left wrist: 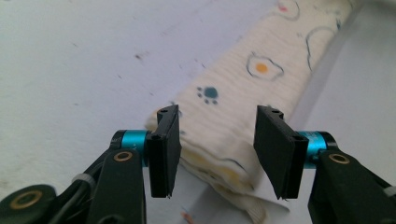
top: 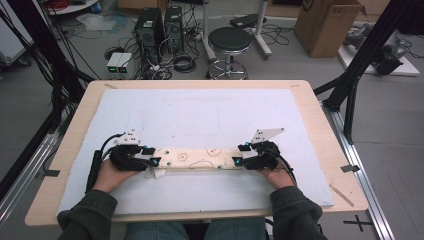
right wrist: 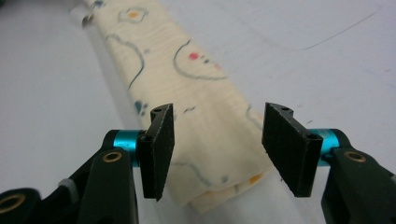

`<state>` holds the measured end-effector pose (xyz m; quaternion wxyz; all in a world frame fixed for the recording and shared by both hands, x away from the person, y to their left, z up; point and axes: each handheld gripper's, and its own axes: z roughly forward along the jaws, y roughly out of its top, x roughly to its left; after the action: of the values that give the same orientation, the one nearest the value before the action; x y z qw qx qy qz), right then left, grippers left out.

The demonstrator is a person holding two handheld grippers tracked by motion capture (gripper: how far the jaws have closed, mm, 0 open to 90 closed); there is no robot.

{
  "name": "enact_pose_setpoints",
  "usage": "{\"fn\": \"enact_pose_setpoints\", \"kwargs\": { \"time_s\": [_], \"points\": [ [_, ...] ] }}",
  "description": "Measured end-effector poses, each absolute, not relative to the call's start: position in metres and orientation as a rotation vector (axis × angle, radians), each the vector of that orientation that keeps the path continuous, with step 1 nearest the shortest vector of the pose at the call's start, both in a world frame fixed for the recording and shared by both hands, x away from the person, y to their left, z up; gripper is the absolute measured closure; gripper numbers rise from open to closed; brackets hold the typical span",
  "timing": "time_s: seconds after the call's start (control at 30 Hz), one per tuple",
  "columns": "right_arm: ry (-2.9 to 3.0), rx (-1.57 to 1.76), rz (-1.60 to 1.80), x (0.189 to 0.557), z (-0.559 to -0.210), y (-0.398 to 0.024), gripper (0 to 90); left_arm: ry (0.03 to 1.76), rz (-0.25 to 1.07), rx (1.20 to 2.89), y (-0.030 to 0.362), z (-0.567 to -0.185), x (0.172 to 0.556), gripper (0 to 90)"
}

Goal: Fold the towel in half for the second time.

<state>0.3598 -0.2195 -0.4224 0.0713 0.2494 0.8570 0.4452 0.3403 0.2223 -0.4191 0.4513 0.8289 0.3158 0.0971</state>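
A long, narrow folded cloth (top: pixel 202 159) is laid across the near part of a white foam sheet (top: pixel 200 115), which covers a pale wooden table (top: pixel 320 107). The cloth is cream-coloured and printed with fried-egg shapes, small blue paw prints and thin blue outlines with red dots; no writing, brand or label can be read on it, and the print seen from above is too small to make out in detail. The left gripper (top: pixel 156 161) is held at the cloth's left end and the right gripper (top: pixel 237 161) at its right end, each carried in a hand coming from a dark sleeve. In the left gripper view the left gripper (left wrist: pixel 219 154) is seen with its jaws spread, the layered end of the cloth (left wrist: pixel 243 93) lying between them; one pad stands at the cloth's edge, the other stands clear of it, and no pinch is made. In the right gripper view the right gripper (right wrist: pixel 219 154) is likewise spread, with the folded end of the cloth (right wrist: pixel 196 107) between the pads and a gap visible on the right side. A small white tag or flap is seen at the cloth's left end, but nothing on it can be read. Beyond the table a black stool (top: pixel 229 41), two black computer towers (top: pixel 160 27) and a cardboard box (top: pixel 327 25) stand on the floor; no lettering on them can be made out.
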Motion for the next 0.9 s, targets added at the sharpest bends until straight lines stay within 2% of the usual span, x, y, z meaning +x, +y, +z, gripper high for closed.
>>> {"fn": "enact_pose_setpoints", "kwargs": {
  "time_s": [0.17,0.33,0.53,0.73,0.9],
  "points": [
    [2.568,0.848,1.296,0.375,-0.423,-0.221,45.1,0.875,0.226,2.031,0.223,-0.424,0.353,46.8],
    [2.614,0.934,1.291,0.387,-0.434,-0.222,49.7,0.94,0.184,2.024,0.224,-0.432,0.364,47.9],
    [2.679,0.983,1.292,0.395,-0.443,-0.222,57.8,0.934,0.137,2.068,0.219,-0.439,0.368,59.5],
    [2.715,0.966,1.296,0.395,-0.444,-0.222,72.5,0.903,0.113,2.098,0.218,-0.439,0.367,74.8],
    [2.727,0.931,1.291,0.394,-0.441,-0.221,78.5,0.9,0.136,2.103,0.217,-0.437,0.365,80.1]
  ]
}}
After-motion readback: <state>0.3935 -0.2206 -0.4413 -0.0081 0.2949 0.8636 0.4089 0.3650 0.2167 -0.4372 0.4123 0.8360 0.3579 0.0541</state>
